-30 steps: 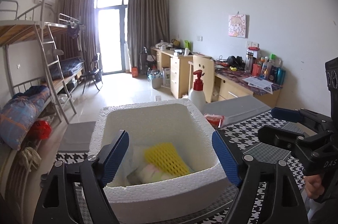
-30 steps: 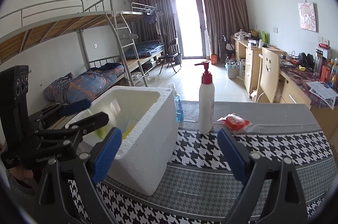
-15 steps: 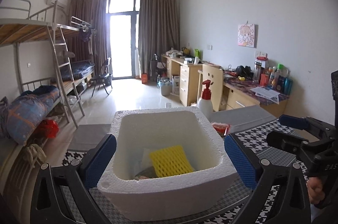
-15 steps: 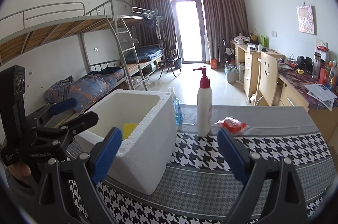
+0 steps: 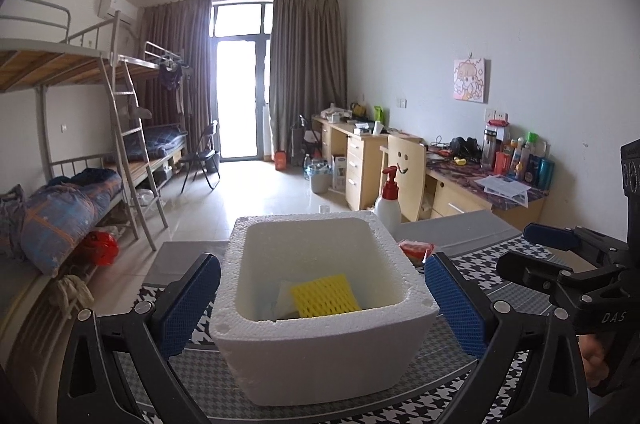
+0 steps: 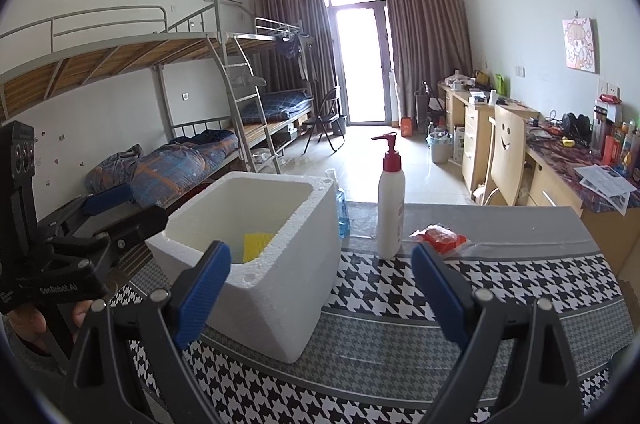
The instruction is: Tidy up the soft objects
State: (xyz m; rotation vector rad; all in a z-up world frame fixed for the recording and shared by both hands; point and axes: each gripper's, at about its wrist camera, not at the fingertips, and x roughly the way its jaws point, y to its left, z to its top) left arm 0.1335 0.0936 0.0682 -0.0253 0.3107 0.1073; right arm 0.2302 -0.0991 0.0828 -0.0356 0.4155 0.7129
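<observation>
A white foam box (image 5: pixel 320 356) stands on the houndstooth tablecloth (image 5: pixel 192 376). Inside it lie a yellow foam net (image 5: pixel 325 295) and a pale soft packet (image 5: pixel 285 300) partly under the net. My left gripper (image 5: pixel 322 280) is open wide in front of the box, its blue pads apart from the walls and holding nothing. In the right wrist view the box (image 6: pixel 280 304) is at left with the net (image 6: pixel 258 246) showing. My right gripper (image 6: pixel 320 276) hangs open and empty over the cloth, right of the box.
A white pump bottle with a red top (image 6: pixel 391 216) and a red packet (image 6: pixel 440 238) sit behind the box, with a small blue bottle (image 6: pixel 342 212) at its far corner. Bunk beds line the left wall, desks the right.
My left gripper has drawn back out of the box and its jaws have spread wider. The yellow net has settled flat inside. The right gripper has hardly moved.
</observation>
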